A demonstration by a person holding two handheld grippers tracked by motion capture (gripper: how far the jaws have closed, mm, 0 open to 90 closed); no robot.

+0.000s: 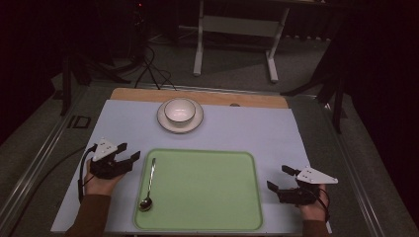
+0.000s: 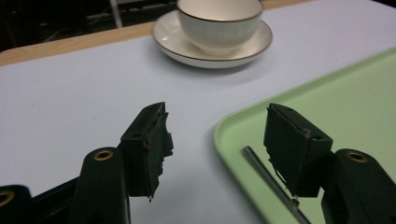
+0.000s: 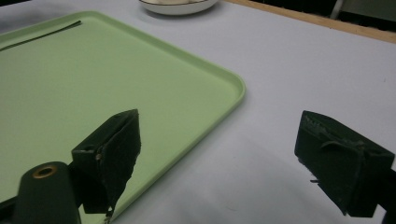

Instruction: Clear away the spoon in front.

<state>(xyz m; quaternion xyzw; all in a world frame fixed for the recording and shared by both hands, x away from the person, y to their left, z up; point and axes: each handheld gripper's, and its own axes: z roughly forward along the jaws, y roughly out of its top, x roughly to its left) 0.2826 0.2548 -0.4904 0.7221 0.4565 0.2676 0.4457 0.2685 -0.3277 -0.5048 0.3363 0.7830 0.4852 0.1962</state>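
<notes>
A: Where is the spoon (image 1: 148, 183)?

B: On the green tray (image 1: 207, 217), along its left edge, bowl end near me, handle pointing far. My left tongs (image 1: 129, 157) hover just beside the tray's left rim, jaws wide, nothing held. In the left gripper view the handle (image 2: 266, 175) runs under the right jaw.

A: Right side?

B: Right tongs (image 1: 279, 178) hang off the tray's right edge over the tabletop (image 1: 257, 128), jaws wide too, empty.

A: How will it handle?

B: My guess: metal, stiff, light, polished, so slippery. It lies flat on a smooth tray; the thin handle gives the pads little to bite on. I'd pinch across the handle about midway, jaws straddling it, and close squarely so it doesn't skate or roll. The raised rim close by may crowd the outer jaw.

A: Anything else out there?

B: A white bowl (image 1: 179, 109) on a saucer (image 1: 168, 126) at the far middle, well apart from the tray. Ceramic by the look; fragile.

A: Any brands or writing?

B: None legible on spoon, tray or bowl. Off the tabletop's left, a floor marking (image 1: 79, 122) reads roughly "ID"; not certain.
</notes>
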